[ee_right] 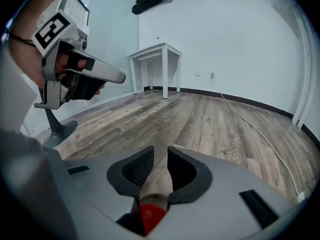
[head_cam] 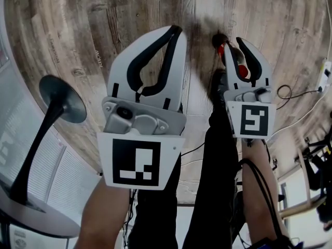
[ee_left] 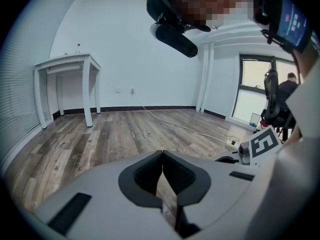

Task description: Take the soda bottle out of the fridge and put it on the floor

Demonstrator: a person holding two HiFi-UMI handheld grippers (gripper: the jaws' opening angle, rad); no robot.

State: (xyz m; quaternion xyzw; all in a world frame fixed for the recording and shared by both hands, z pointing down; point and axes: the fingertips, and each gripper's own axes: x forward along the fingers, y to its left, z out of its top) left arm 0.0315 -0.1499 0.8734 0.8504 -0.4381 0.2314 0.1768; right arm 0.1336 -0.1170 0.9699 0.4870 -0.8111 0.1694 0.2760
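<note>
The soda bottle's red cap [head_cam: 241, 70] sits deep between the jaws of my right gripper [head_cam: 233, 43], near their base. A dark bit of the bottle with some red shows just past the left jaw, above the wood floor [head_cam: 104, 25]. In the right gripper view the cap [ee_right: 150, 216] is wedged between the inner edges of the jaws, and the right gripper [ee_right: 160, 150] has its tips a little apart; the bottle's body is hidden below. My left gripper [head_cam: 175, 31] is shut and holds nothing; in its own view the left gripper [ee_left: 162, 155] has its tips touching.
A black stand with a round base [head_cam: 62, 100] rises at the left. A white table [ee_right: 157, 54] stands by the far wall. A cable and a power strip [head_cam: 324, 74] lie on the floor at the right. The person's legs and shoe [head_cam: 218, 90] are below the grippers.
</note>
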